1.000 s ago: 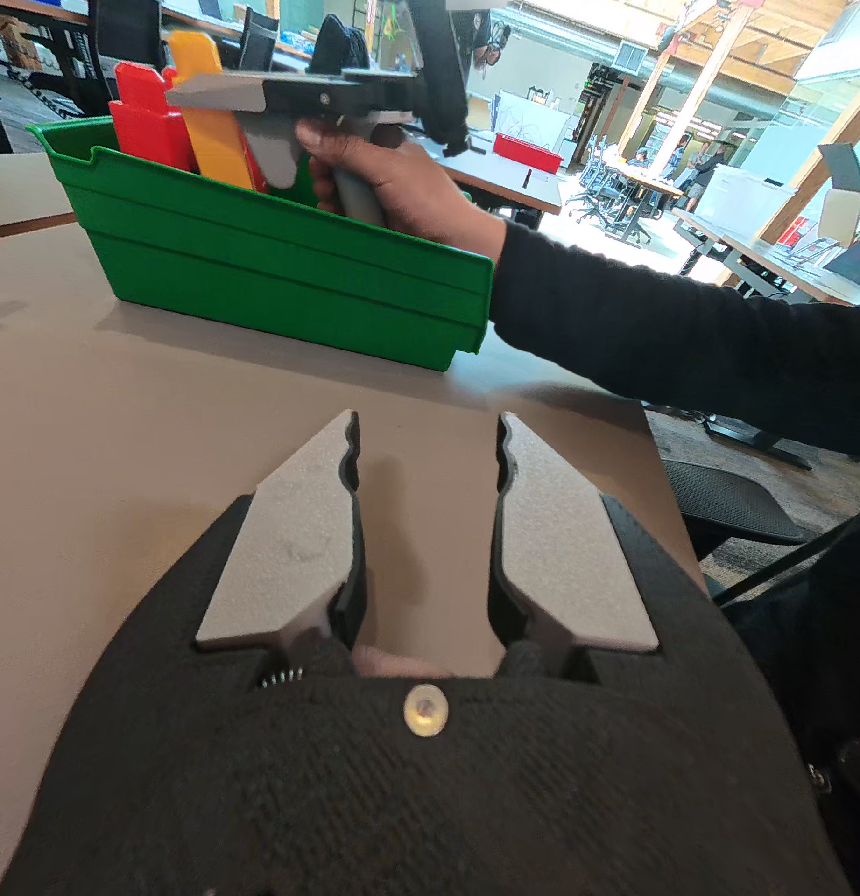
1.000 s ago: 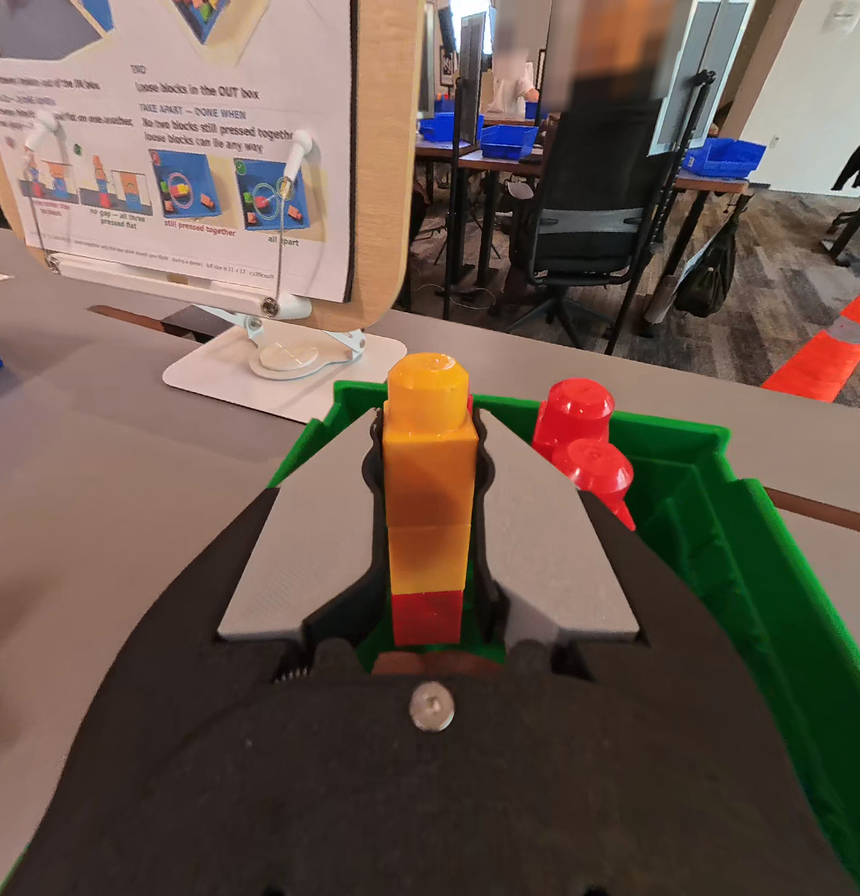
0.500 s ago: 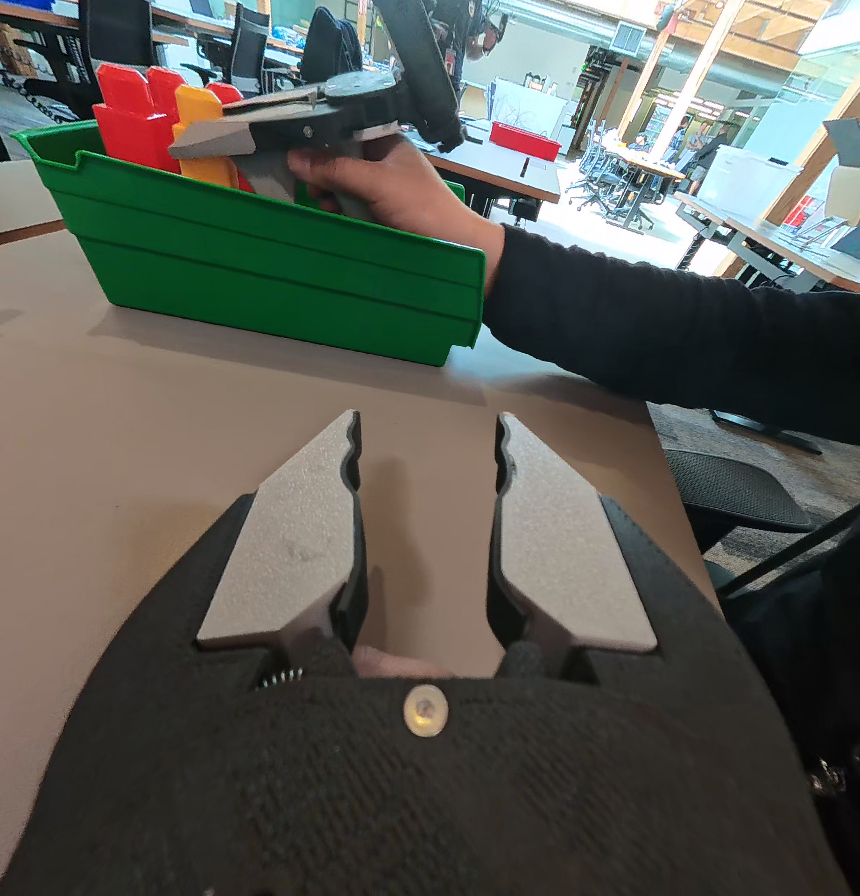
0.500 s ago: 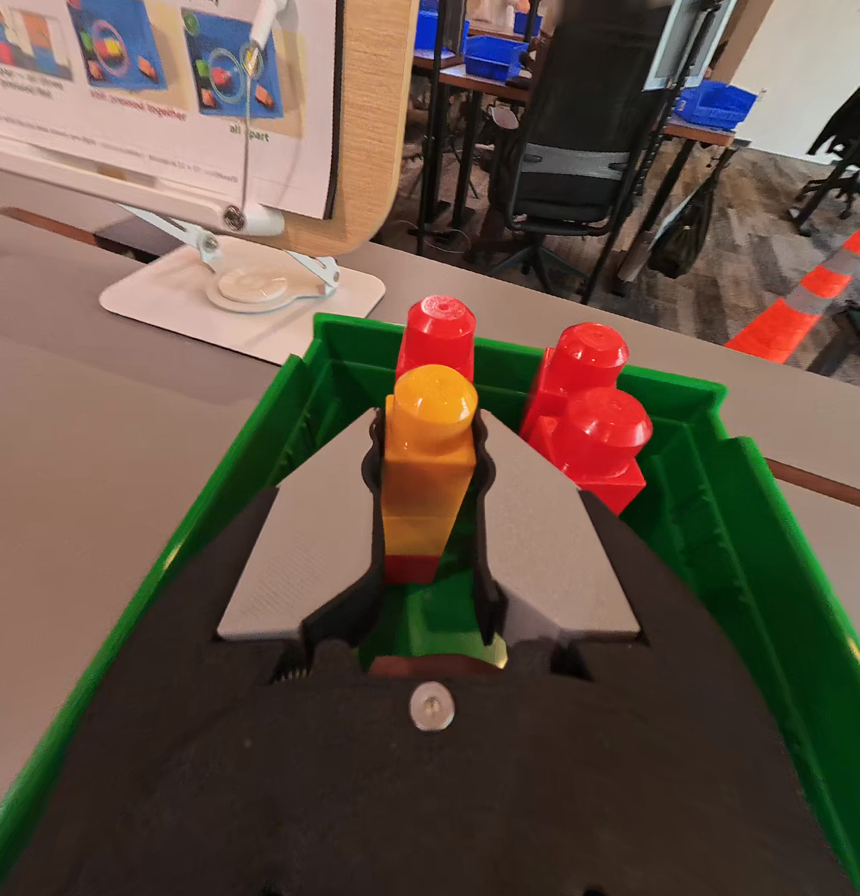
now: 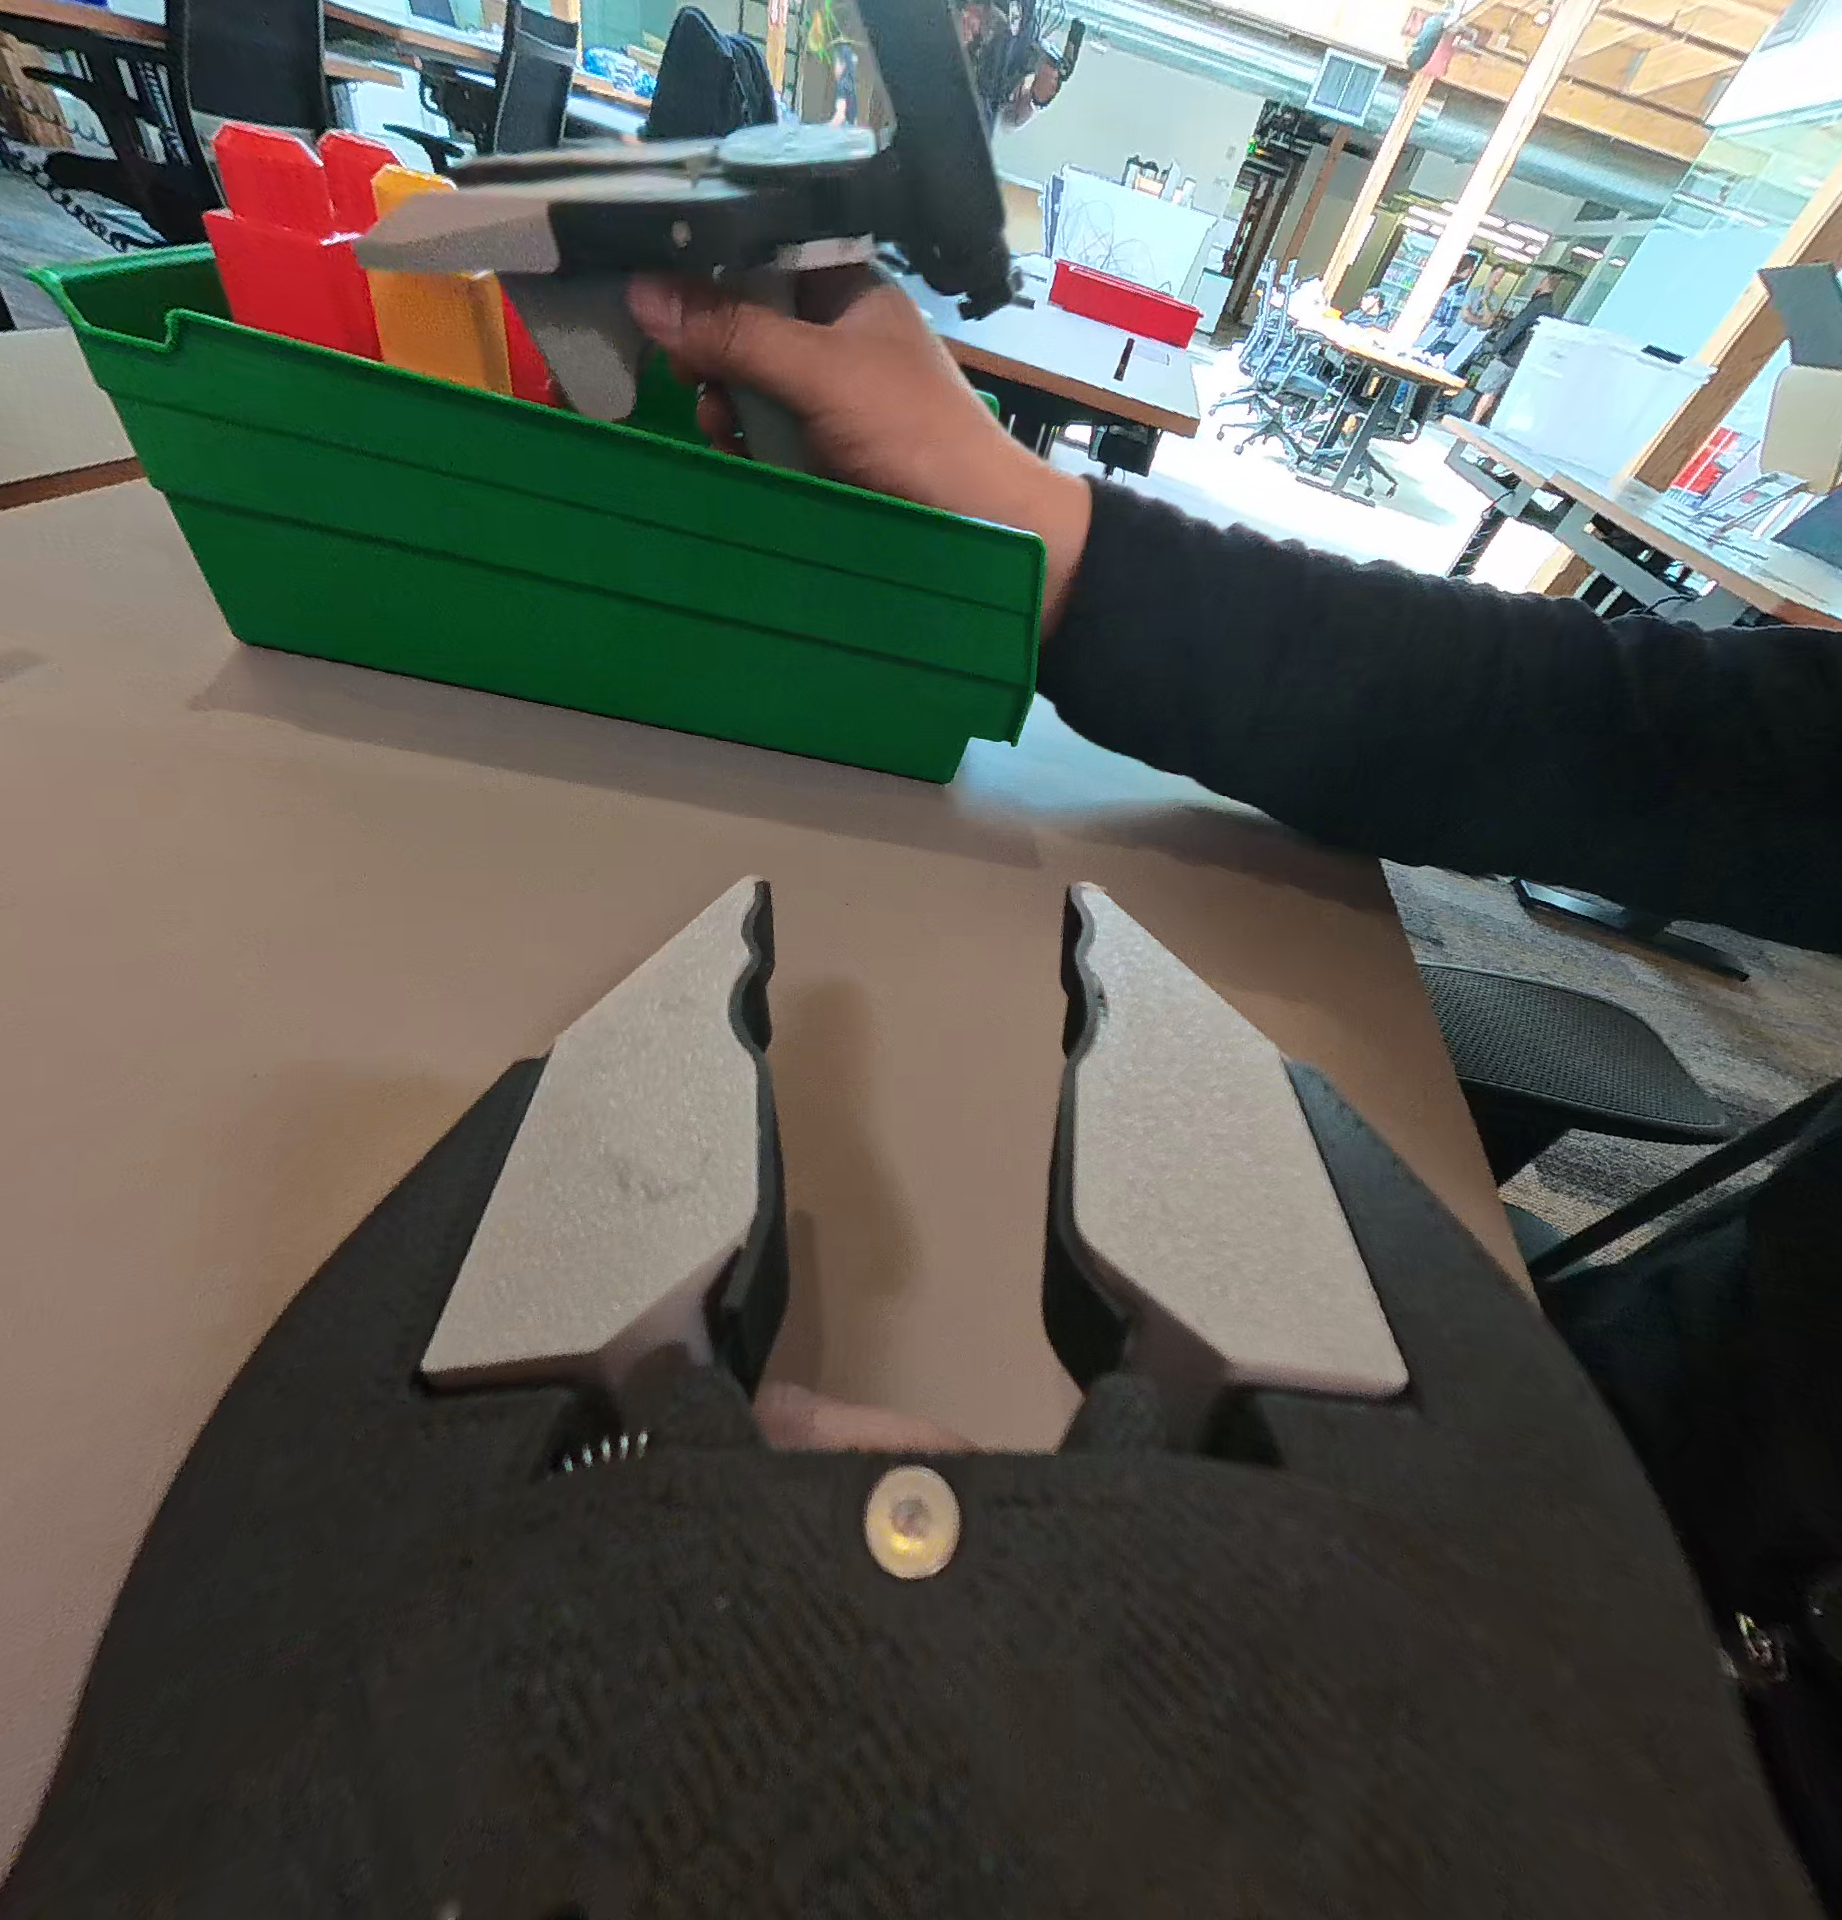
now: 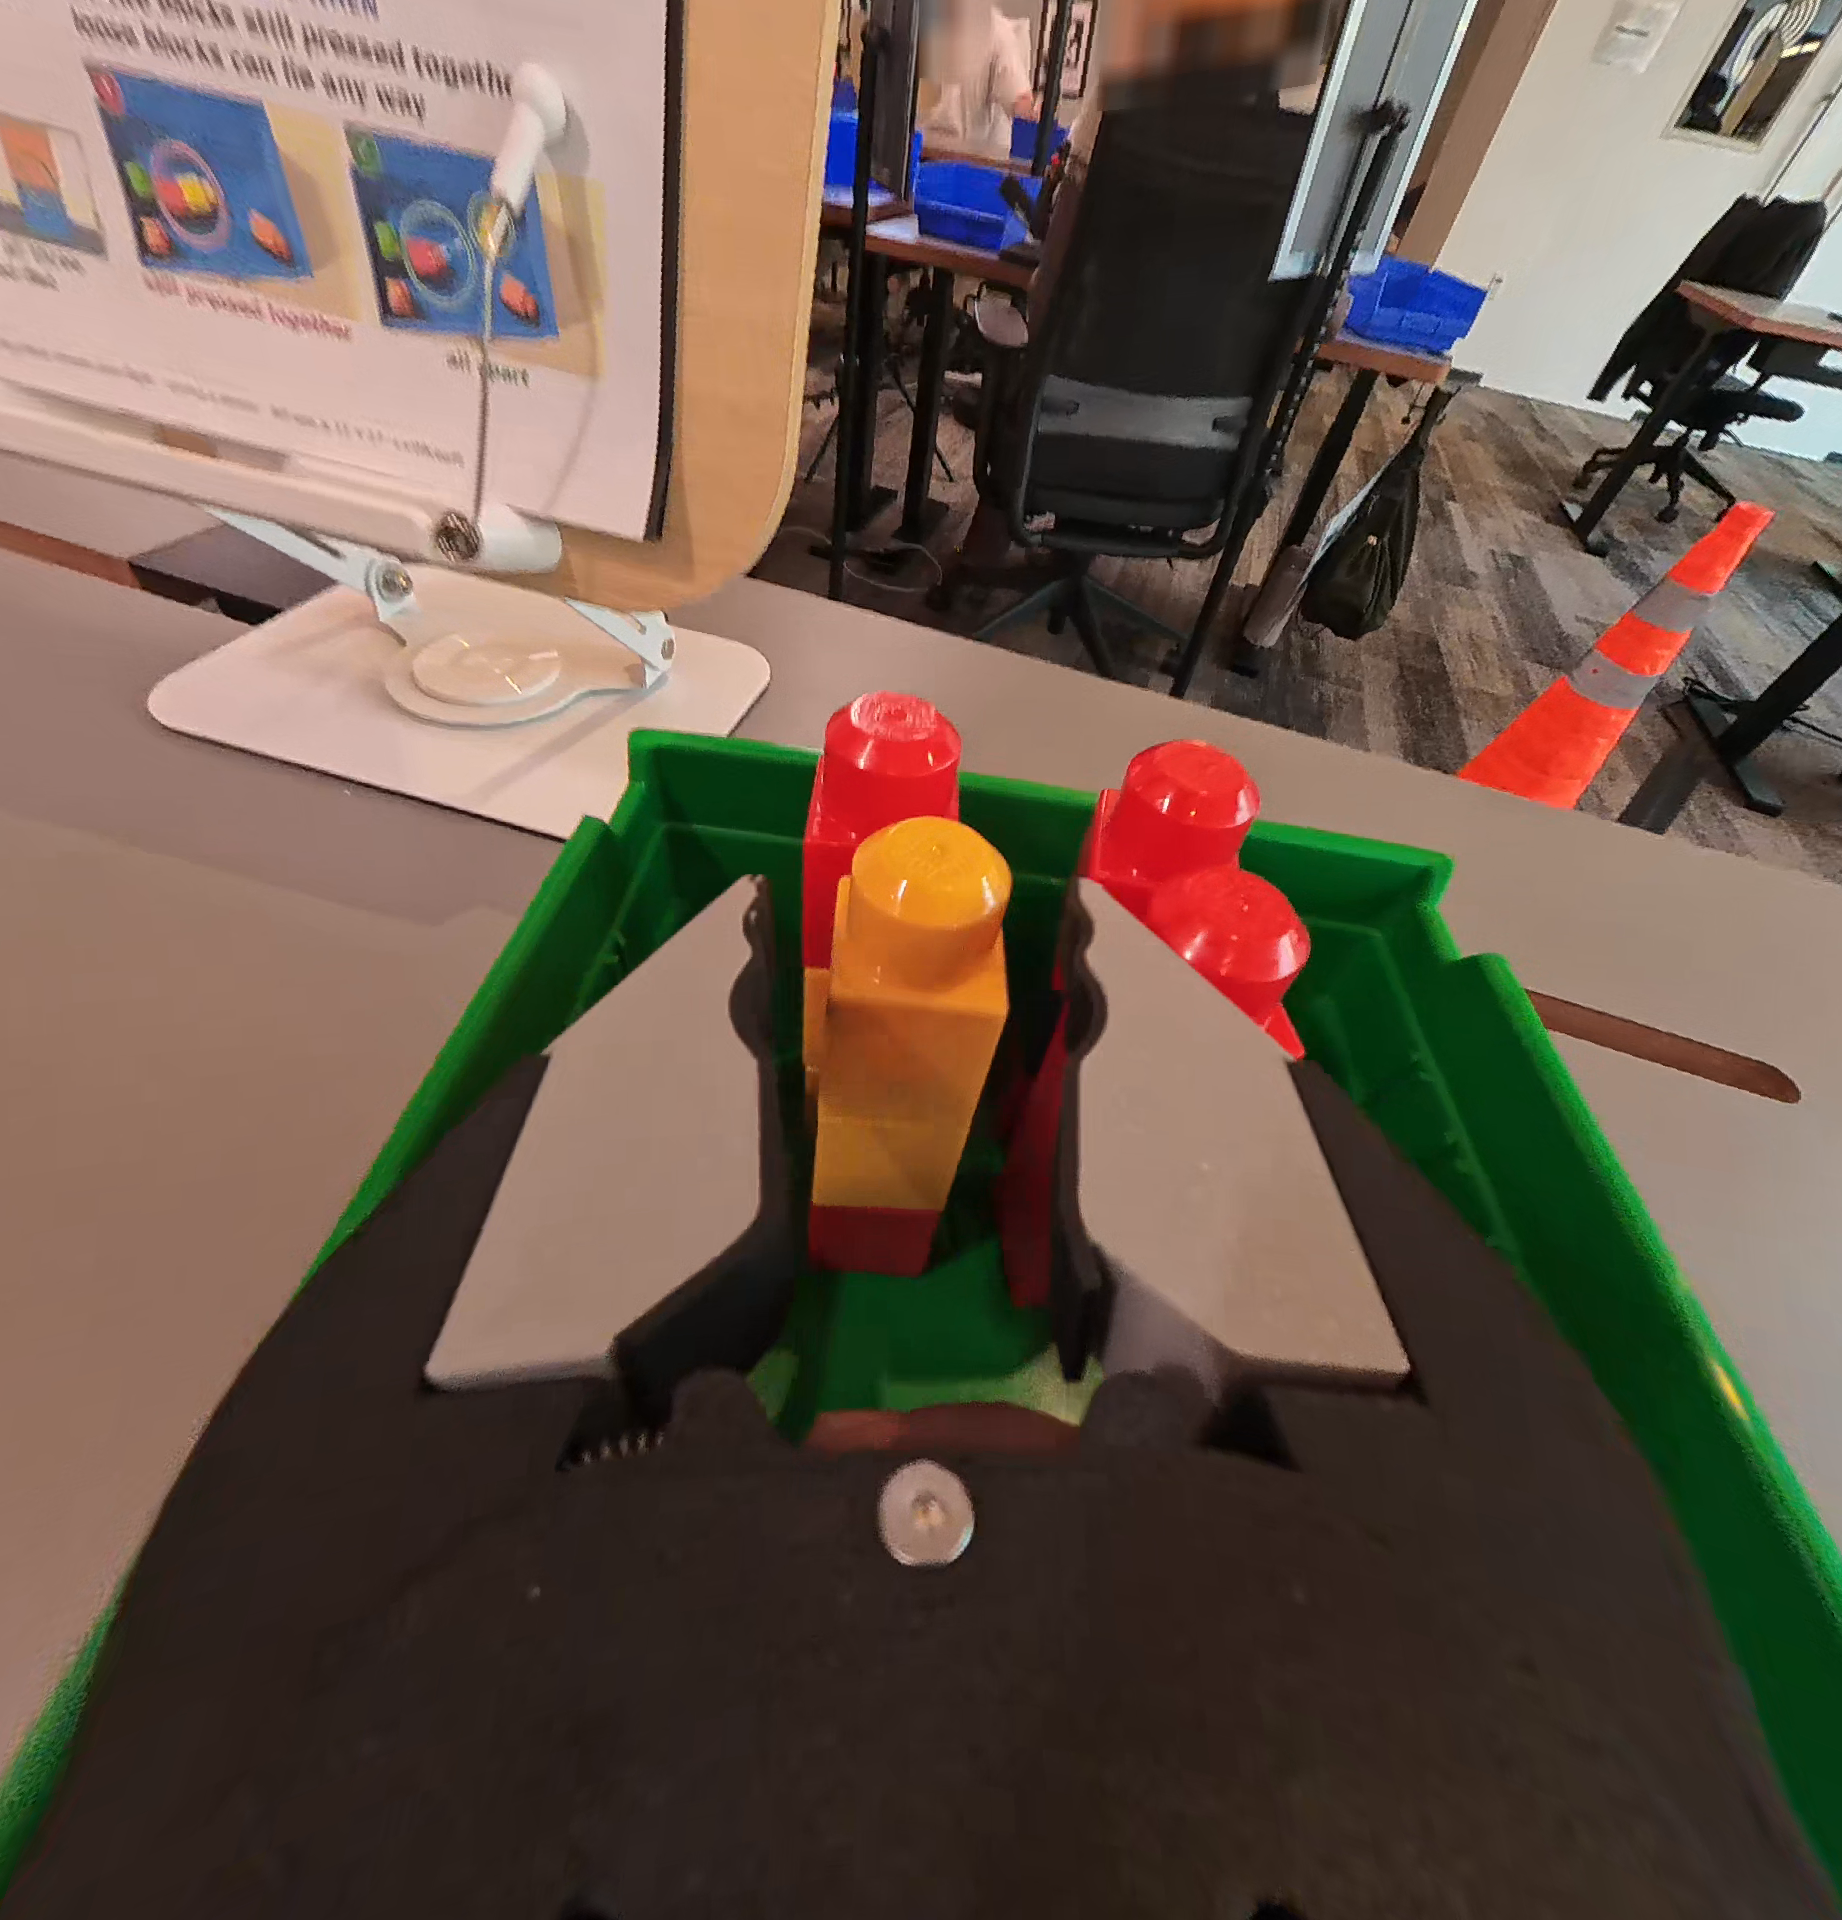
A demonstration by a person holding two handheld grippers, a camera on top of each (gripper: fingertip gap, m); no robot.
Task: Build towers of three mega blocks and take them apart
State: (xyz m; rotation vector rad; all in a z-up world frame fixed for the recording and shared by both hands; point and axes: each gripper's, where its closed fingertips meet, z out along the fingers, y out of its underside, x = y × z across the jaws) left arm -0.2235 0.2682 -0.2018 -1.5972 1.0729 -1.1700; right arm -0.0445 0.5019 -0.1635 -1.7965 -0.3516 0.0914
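2 tools (image 5: 915, 935) (image 6: 912, 935) agape, nothing gripped

An orange-and-red tower (image 6: 901, 1049) of three stacked blocks stands upright inside the green bin (image 6: 1582, 1195). Two red towers (image 6: 1197, 883) stand just behind it, near the bin's far wall.

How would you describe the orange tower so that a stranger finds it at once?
Look in the green bin on the grey table. Several block towers stand at its far end. The orange tower is the one between the open fingers of the right gripper: orange stud and body on a red base block, while its neighbours have red tops.
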